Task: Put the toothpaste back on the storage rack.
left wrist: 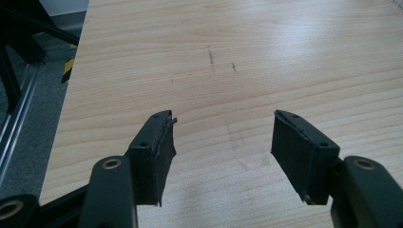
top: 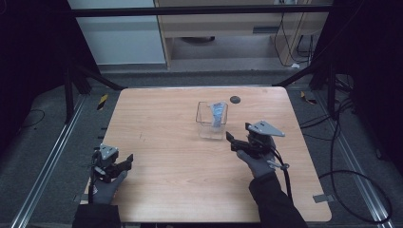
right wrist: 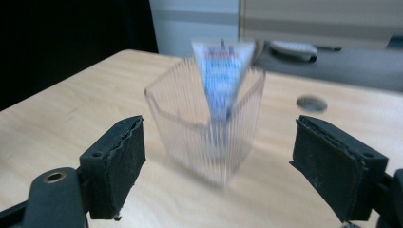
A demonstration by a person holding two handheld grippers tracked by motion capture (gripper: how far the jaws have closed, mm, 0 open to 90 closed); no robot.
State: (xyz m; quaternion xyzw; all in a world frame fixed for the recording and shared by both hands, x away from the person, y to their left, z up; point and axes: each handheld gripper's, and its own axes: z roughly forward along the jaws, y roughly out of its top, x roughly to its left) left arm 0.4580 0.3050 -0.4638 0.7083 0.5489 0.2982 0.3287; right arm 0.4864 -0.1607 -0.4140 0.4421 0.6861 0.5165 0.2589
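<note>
Black pads of right gripper (right wrist: 216,164) stand well apart, nothing between them, aimed straight at clear ribbed cup (right wrist: 206,126) just ahead. Seen from high view, right gripper (top: 236,141) sits just beside cup (top: 212,121), on its near-right corner, not touching as far as can be told. Cup upright on worktop (top: 190,190), mid-right, open top up. Inside: tube (right wrist: 220,76), white w/ blue print, standing on end, long axis near vertical w/ slight lean, wide crimped end up & poking above rim; same tube (top: 217,114) leans toward cup's far side in high view. Right gripper view blurred, so print unreadable.

Left gripper (left wrist: 221,152) also spread wide, empty, over bare wood; in high view left gripper (top: 124,161) near front-left edge of worktop, well apart from cup. Right hand clearly nearer; prob. the one to act.

Dark round spot (top: 235,99) on worktop beyond cup, maybe cable hole.

Count: 2 grippers, 1 cup, 1 tube, 1 spot.
</note>
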